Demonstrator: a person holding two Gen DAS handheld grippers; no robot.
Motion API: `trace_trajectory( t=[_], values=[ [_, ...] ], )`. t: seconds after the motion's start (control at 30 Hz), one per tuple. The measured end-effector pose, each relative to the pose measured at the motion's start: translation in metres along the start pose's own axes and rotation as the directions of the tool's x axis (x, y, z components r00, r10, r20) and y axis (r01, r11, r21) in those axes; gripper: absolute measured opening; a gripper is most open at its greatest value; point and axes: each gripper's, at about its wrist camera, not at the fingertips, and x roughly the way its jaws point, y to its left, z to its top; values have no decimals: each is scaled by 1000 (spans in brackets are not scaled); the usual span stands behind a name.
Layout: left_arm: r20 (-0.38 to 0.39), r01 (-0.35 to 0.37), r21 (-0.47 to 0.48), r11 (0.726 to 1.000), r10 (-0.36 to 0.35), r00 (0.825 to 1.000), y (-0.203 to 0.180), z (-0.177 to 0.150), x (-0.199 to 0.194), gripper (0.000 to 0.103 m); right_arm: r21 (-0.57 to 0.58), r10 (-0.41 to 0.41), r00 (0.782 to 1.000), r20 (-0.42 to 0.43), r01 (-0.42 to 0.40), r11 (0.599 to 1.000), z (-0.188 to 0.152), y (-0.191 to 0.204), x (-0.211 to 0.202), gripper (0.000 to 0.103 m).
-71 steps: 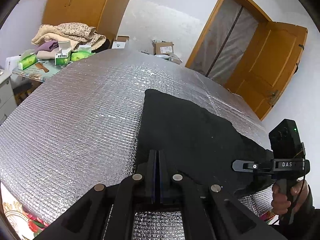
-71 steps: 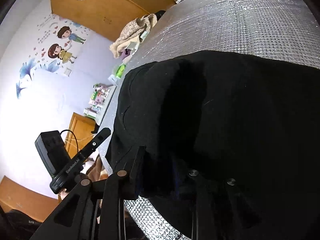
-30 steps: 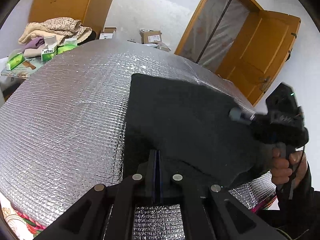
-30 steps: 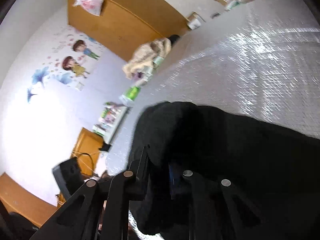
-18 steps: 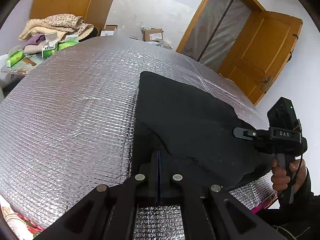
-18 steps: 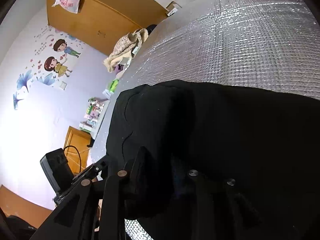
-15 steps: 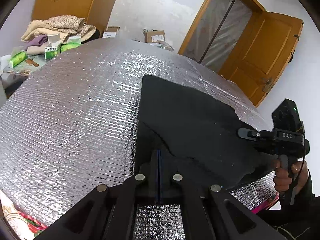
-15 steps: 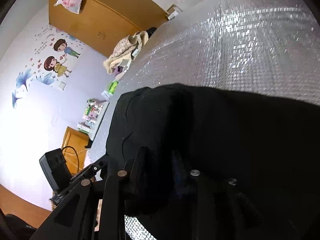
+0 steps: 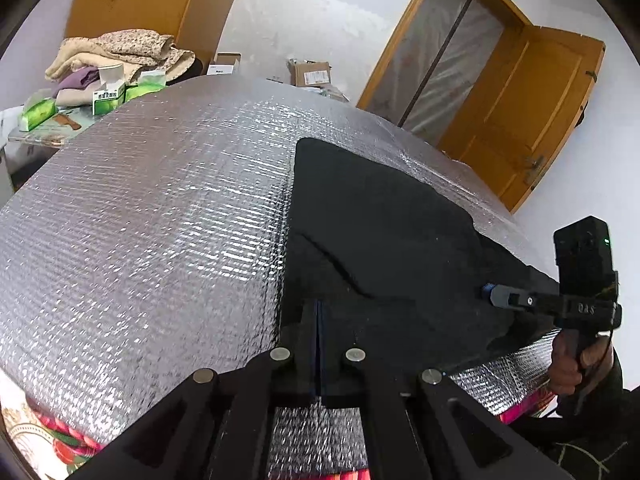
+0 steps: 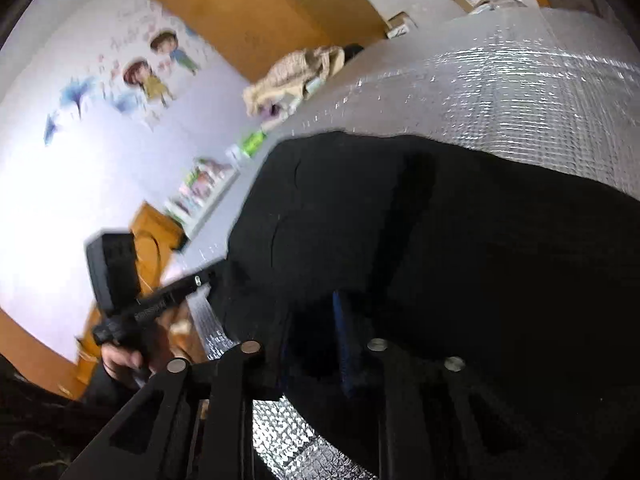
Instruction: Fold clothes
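Observation:
A black garment lies spread on the silver foil mat, with one flap folded over its near part. My left gripper is shut on the garment's near edge. The right wrist view shows that left gripper at the cloth's left corner. My right gripper has bunched cloth of the garment between its fingers, and its jaws are closing on it. In the left wrist view the right gripper sits low at the garment's right edge, held by a hand.
A heap of blankets and green boxes stand beyond the mat's far left corner. Cardboard boxes lie on the floor behind. An open wooden door is at the right. The mat's left half is bare foil.
The right gripper has come down from a raised, blurred position to the garment's right edge, and its view has rolled. The left gripper has stayed shut in place.

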Motion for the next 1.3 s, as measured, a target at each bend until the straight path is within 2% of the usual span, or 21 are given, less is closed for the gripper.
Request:
trace_trajectory(
  t=[0.13, 0.23, 0.3, 0.43, 0.53, 0.6, 0.63, 0.67, 0.77, 0.83, 0.87, 1.0, 1.1, 1.2, 1.3],
  values=[
    [22, -26, 5, 1000, 26, 999, -7, 5, -5, 1, -29, -29, 1000, 9, 29, 999, 10, 6, -3, 15],
    [58, -16, 14, 1000, 15, 998, -16, 16, -6, 1, -54, -43, 997, 61, 47, 997, 29, 16, -2, 20],
    [77, -10, 23, 1000, 9, 997, -21, 23, -4, 1, -62, -52, 994, 94, 58, 996, 43, 19, 2, 20],
    [35, -48, 19, 999, 47, 998, -18, 23, 14, 1, -71, -70, 991, 110, 78, 994, 64, 14, 11, 21],
    [22, -43, 0, 999, 43, 999, -11, 14, 21, 1, -1, -64, 992, 105, 64, 998, 76, -7, 22, 19],
    [14, -40, -3, 999, 40, 999, -10, 15, 20, 1, 116, -53, 995, 84, 43, 992, 80, -28, 33, 4],
    [12, -40, -6, 999, 40, 999, -9, 16, 18, 1, 182, -35, 997, 74, 21, 983, 80, -43, 36, 0],
    [11, -40, -9, 999, 40, 999, -8, 17, 17, 1, 231, 9, 997, 82, -28, 973, 80, -52, 35, 0],
    [40, -43, -8, 999, 43, 998, -8, 28, 9, 1, 203, -16, 996, 88, -2, 979, 82, -43, 31, 0],
    [73, -42, 5, 999, 42, 996, -10, 41, 6, 1, 168, -17, 995, 101, 0, 986, 84, -34, 28, 6],
    [87, -43, 10, 999, 42, 995, -11, 47, 6, 1, 148, -18, 994, 107, 2, 989, 85, -28, 27, 6],
    [108, -55, 40, 998, 51, 993, -22, 73, 20, 1, 165, -27, 994, 103, 9, 986, 85, -35, 30, 6],
    [87, -103, 50, 993, 99, 991, -27, 88, 43, 1, 185, -27, 994, 105, 7, 983, 84, -40, 32, 2],
    [29, -136, 45, 990, 134, 990, -23, 95, 71, 1, 194, -26, 994, 108, 4, 981, 83, -45, 35, 0],
    [-18, -128, 32, 991, 129, 992, -16, 94, 89, 1, 203, -20, 994, 111, -3, 979, 81, -49, 40, 0]
  ],
)
